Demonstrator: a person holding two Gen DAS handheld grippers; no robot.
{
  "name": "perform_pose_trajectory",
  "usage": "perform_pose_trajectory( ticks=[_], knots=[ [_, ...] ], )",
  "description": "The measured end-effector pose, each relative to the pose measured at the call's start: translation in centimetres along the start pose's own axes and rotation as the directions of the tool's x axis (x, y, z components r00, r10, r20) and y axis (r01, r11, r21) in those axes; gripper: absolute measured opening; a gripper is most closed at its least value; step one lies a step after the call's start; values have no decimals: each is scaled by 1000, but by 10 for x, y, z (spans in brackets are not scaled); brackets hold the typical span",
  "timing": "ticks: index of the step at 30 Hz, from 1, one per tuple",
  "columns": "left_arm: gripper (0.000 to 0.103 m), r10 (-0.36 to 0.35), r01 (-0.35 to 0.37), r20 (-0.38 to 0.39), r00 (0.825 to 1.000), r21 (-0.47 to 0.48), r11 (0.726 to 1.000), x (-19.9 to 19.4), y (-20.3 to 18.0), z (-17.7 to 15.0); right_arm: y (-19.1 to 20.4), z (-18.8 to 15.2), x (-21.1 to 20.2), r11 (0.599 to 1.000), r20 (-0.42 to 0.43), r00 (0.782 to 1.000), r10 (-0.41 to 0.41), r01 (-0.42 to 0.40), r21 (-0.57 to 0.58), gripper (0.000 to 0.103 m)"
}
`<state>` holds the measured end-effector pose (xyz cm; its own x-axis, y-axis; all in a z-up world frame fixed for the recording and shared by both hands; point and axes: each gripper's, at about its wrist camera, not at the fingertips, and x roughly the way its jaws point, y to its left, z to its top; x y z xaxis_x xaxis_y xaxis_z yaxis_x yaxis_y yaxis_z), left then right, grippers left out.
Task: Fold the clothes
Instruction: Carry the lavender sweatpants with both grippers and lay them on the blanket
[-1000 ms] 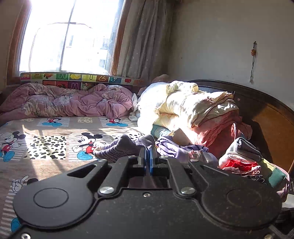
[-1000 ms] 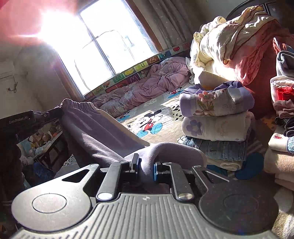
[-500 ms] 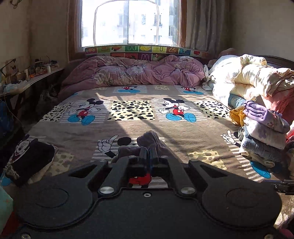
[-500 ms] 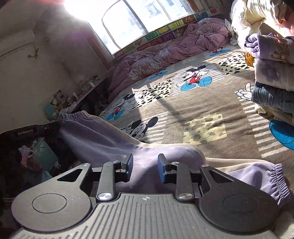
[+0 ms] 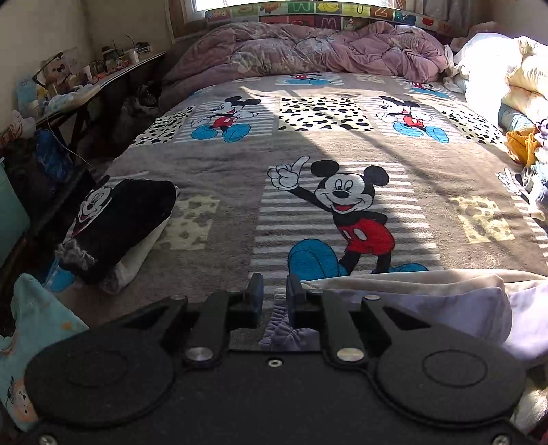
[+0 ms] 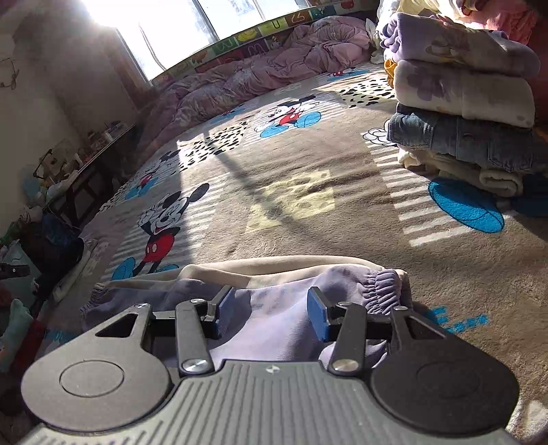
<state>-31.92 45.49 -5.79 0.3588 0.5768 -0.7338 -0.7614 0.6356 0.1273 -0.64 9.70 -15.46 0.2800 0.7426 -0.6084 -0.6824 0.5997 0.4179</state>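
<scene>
Sunlit window [image 6: 191, 30] above cartoon-print bedspread [image 5: 239, 164]; cluttered side table [image 5: 102, 73].

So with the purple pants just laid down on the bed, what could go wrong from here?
1. The purple pants lie bunched, cream lining showing; folding now would likely lock in wrinkles.
2. The left hand-held gripper has its jaws only slightly apart over the elastic cuff, so fabric might snag as it withdraws.
3. The right hand-held gripper is wide open, so a tug from the left could drag the pants.

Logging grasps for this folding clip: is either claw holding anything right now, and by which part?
Nothing is held. Both the left claw and right claw are open over the purple sweatpants lying on the bed blanket.
</scene>
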Motion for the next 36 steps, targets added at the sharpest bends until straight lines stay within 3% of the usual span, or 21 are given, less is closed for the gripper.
perform_pose_trajectory(
  ticks=[2, 6, 10, 15, 20, 27, 28, 30, 32, 34, 35, 36],
  knots=[
    [58, -7, 9, -30, 1000, 53, 999, 17, -3, -5, -14, -5, 3, 999, 13, 999, -37, 37, 0, 51],
    [58, 7, 8, -102, 995, 147, 989, 56, -5, -12, -42, -11, 10, 996, 38, 996, -85, 83, 44, 68],
    [58, 20, 5, -164, 986, 153, 988, 93, 1, -14, -58, -13, 27, 993, 41, 996, -79, 75, 86, 69],
    [60, -58, 64, -202, 978, 24, 998, 122, 12, -7, -72, -15, 49, 992, 42, 998, -52, 47, 114, 73],
    [60, -135, 107, -228, 964, -133, 985, 139, 18, 0, -80, -13, 61, 991, 42, 999, -20, 14, 131, 77],
    [62, -149, 107, -263, 953, -170, 980, 159, 9, -3, -80, -9, 64, 994, 31, 999, 38, -41, 102, 77],
    [62, -149, 107, -273, 950, -163, 981, 160, 5, -3, -80, -8, 65, 994, 30, 998, 46, -49, 98, 76],
    [62, -148, 109, -295, 944, -145, 983, 164, -4, -4, -80, -7, 66, 994, 26, 998, 62, -65, 89, 61],
    [60, -106, 85, -303, 947, -81, 993, 164, -16, -6, -80, -6, 67, 993, 23, 997, 79, -80, 81, 55],
    [50, -77, 73, -297, 952, -24, 997, 161, -24, -6, -81, -4, 68, 993, 19, 995, 95, -96, 73, 42],
    [42, -63, 67, -293, 954, 3, 998, 160, -27, -6, -81, -4, 68, 992, 17, 995, 103, -104, 69, 30],
    [33, -54, 63, -287, 956, 21, 998, 158, -30, -5, -81, -3, 69, 992, 16, 994, 111, -112, 65, 30]
  ],
)
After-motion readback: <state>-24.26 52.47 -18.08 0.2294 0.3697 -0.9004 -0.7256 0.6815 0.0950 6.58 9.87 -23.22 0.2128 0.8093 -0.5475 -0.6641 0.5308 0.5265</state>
